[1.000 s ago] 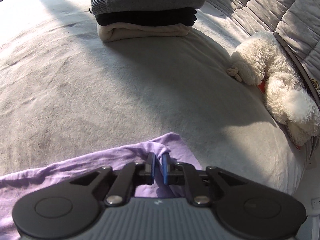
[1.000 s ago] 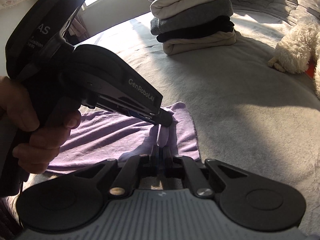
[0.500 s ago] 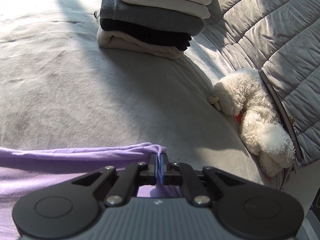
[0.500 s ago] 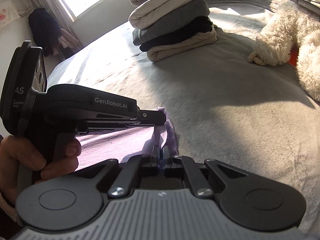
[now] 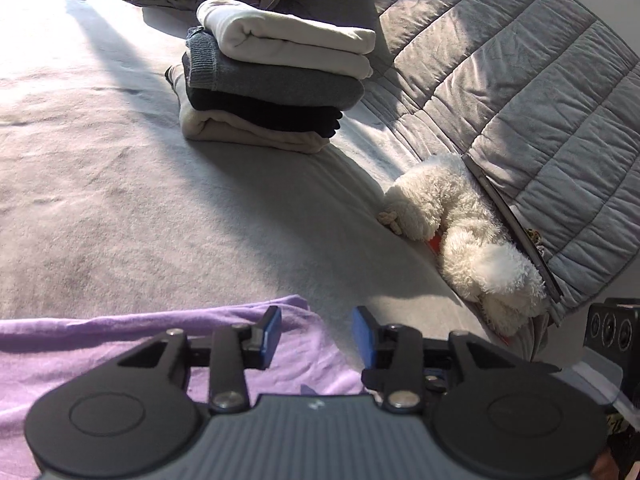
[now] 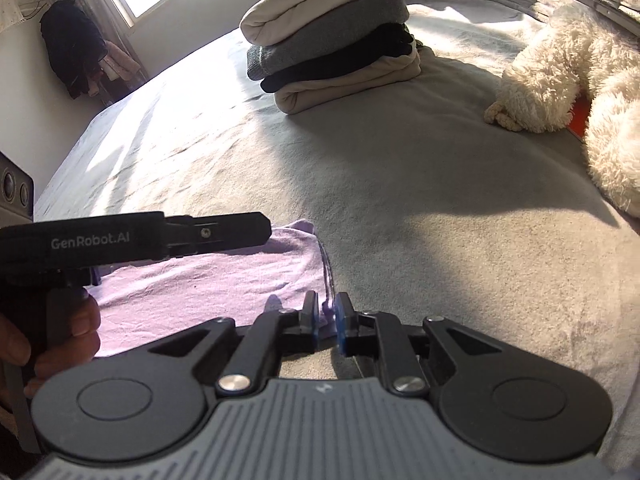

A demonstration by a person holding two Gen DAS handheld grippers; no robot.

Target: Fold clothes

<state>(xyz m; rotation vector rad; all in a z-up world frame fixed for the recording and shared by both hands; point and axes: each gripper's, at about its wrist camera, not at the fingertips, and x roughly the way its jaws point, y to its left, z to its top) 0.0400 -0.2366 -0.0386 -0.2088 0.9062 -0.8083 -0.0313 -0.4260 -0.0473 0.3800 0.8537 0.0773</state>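
The purple shirt (image 6: 208, 280) lies flat on the grey bed cover (image 6: 400, 208), close to the person, with its long way running from side to side. Its right edge looks doubled, with more than one layer of cloth showing there.

The left gripper (image 5: 316, 338) is wide open. Its two blue pads (image 5: 272, 334) hold nothing. It hangs right at the far right corner of the shirt, with one pad over the purple cloth and the other over the bare bed.

The right gripper (image 6: 327, 322) is open only a little. A bit of the shirt's near right edge sits in the small gap between its pads. I cannot tell if the pads press on the cloth or have let it go.

So both grippers are at the same short side of the shirt, the right one. The left gripper is at the far corner and the right gripper is at the near corner. The rest of the shirt stretches away to the left of both.

Farther back on the bed stands a stack of folded clothes (image 5: 272, 80), well apart from the shirt. A fluffy white toy (image 5: 460, 232) lies off to the right by the grey quilt (image 5: 520, 100).

The shirt could be partly folded with more folds to come, or folded and ready for the stack.
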